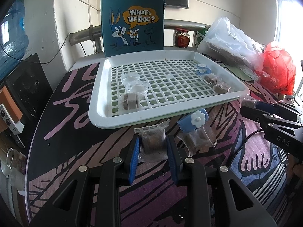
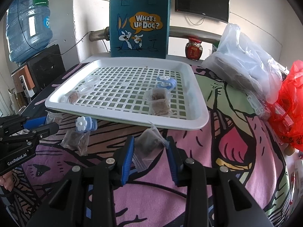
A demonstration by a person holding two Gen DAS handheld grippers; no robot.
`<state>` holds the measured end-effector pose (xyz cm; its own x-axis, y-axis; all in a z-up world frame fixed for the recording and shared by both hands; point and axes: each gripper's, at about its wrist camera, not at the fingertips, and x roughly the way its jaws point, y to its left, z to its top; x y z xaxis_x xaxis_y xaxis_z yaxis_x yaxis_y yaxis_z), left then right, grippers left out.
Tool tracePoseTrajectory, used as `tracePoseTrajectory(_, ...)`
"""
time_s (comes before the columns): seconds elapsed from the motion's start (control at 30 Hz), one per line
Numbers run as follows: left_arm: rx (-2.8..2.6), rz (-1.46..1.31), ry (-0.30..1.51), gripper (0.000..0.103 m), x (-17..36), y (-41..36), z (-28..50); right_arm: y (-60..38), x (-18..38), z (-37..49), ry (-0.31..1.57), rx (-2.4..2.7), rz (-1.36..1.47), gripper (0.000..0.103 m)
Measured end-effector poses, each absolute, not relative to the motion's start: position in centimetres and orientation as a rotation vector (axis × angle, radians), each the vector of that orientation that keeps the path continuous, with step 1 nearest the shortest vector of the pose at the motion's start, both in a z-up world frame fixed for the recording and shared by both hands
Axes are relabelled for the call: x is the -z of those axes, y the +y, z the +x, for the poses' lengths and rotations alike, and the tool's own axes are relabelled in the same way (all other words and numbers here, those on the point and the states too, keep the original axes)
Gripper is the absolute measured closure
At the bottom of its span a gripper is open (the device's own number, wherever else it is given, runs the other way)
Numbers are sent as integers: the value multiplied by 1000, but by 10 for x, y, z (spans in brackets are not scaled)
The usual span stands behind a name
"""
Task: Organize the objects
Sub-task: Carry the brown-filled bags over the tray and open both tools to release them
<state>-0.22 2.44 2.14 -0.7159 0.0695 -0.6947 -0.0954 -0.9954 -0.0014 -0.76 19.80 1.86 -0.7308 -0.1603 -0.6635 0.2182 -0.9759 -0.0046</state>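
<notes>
My left gripper [image 1: 153,148] is shut on a clear packet of brown cubes [image 1: 152,141], just in front of the white slotted tray [image 1: 98,104]. Beside it on the cloth lie a blue flower clip [image 1: 197,121] and another packet [image 1: 197,140]. My right gripper [image 2: 149,149] is shut on a second packet [image 2: 148,143], near the tray's front rim [image 2: 189,124]. The tray holds two clear round dishes [image 2: 89,84], one packet [image 2: 73,96] at the left, a blue clip [image 2: 165,82] and two packets [image 2: 159,101] at the right.
A teal cartoon tote bag [image 2: 140,28] stands behind the tray, with a red-lidded jar [image 2: 194,50] beside it. Clear plastic bags [image 2: 242,62] and a red bag [image 2: 289,104] crowd the right side. A water bottle [image 2: 28,22] and a speaker [image 2: 24,81] stand to the left.
</notes>
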Motion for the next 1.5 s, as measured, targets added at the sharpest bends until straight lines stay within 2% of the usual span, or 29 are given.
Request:
tracePoseTrajectory(0.3,-2788,-1130,-84,76,-30,3,-5,231,-14,-17,-167,2605,1080,70)
tracePoseTrajectory(0.4,-2829,-1077,-58,76,-48,-6,-10,250,-30,-20,-283,2568,1041,70)
tracePoseTrajectory(0.5,-2857,-1040,-62,76,-66,-16,-24,266,-59,-26,-320,2592,962,70)
tracePoseTrajectory(0.63,-2890,-984,-87,76,-87,-25,-50,269,-89,-45,-316,2601,887,70)
tracePoseTrajectory(0.77,-2915,-979,-101,76,-90,-28,-84,262,-97,-68,-327,2580,898,70)
tracePoseTrajectory(0.97,-2858,-1125,-134,76,-53,-22,-121,234,-67,-104,-272,2551,1022,70)
tracePoseTrajectory(1.23,-2850,-1163,-122,74,-31,-8,-130,218,-31,-128,-166,2586,1118,68)
tracePoseTrajectory(1.3,-2833,-1200,-122,66,-26,-7,-134,216,-24,-133,-156,2584,1151,68)
tracePoseTrajectory(1.33,-2821,-1214,-125,54,-25,-7,-135,216,-22,-135,-153,2582,1167,59)
tracePoseTrajectory(1.37,-2815,-1214,-132,47,-27,-7,-134,216,-22,-134,-149,2582,1167,54)
tracePoseTrajectory(1.4,-2821,-1195,-140,46,-30,-8,-132,217,-23,-132,-145,2590,1156,48)
tracePoseTrajectory(1.5,-2849,-1080,-172,32,-53,-13,-117,228,-40,-118,-199,2625,1061,45)
